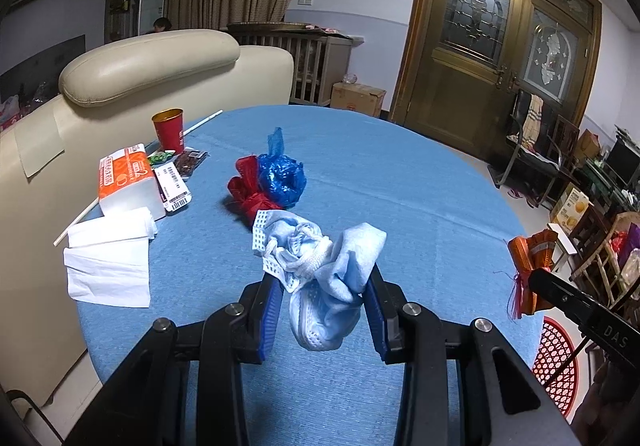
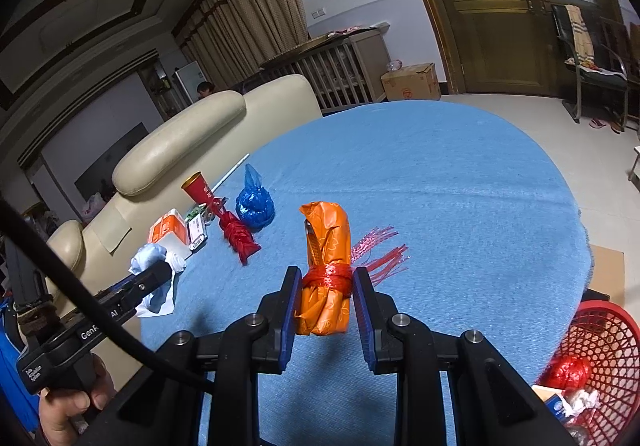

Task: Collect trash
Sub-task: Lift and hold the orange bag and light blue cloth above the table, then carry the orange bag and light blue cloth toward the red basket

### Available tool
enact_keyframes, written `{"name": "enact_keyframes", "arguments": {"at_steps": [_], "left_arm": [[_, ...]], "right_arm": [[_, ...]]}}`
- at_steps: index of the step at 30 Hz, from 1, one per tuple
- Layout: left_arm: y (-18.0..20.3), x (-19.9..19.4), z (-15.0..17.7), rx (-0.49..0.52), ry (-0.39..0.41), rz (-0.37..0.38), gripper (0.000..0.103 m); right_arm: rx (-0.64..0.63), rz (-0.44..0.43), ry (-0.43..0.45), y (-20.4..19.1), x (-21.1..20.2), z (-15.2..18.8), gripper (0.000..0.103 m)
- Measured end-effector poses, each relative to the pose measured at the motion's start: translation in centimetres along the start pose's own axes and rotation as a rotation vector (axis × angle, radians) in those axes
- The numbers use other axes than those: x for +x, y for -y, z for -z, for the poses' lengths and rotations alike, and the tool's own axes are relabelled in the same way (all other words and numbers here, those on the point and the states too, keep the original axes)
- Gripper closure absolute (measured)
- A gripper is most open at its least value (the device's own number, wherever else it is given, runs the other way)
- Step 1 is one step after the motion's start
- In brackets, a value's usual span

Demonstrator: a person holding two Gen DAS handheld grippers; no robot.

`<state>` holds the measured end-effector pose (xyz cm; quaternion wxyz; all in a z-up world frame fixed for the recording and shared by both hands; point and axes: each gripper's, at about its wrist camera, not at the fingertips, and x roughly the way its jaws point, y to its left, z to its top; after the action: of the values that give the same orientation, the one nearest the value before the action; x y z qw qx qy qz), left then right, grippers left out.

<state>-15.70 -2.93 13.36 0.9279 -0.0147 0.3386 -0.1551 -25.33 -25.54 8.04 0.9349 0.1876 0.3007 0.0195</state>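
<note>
Claws both loaded, both angled down over the blue table (image 1: 400, 173). My left claw (image 1: 324, 306) is clamped on a pale blue rag wad (image 1: 332, 278), lifted clear of the cloth, w/ white mesh bits poking out the top. Right claw (image 2: 324, 298) is squeezed tight on an orange bag (image 2: 328, 266), gripped at its red string wrap; the bag stands roughly upright between the pads, red string ends trailing off to the right. My left hand (image 2: 72, 402) wraps the left claw's grip, seen low-left in the right cam. Red basket (image 2: 600, 358) sits off the table's near right edge, some trash already inside. Left on the table: blue bag (image 1: 282, 177) touching a red bag (image 1: 248, 185) mid-table, plus red cup (image 1: 170, 129), tissue pack (image 1: 128, 181) & loose tissues (image 1: 108, 266) by the sofa side.
</note>
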Motion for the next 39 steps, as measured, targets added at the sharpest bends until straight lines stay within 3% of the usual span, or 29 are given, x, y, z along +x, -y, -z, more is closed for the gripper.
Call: {"name": "enact_keyframes", "arguments": {"at_steps": [39], "left_arm": [[3.7,-1.4,0.3,0.070,0.017,0.074,0.063]], "right_arm": [[0.052,0.026,0.018,1.7,-0.8,0.6,0.075]]}}
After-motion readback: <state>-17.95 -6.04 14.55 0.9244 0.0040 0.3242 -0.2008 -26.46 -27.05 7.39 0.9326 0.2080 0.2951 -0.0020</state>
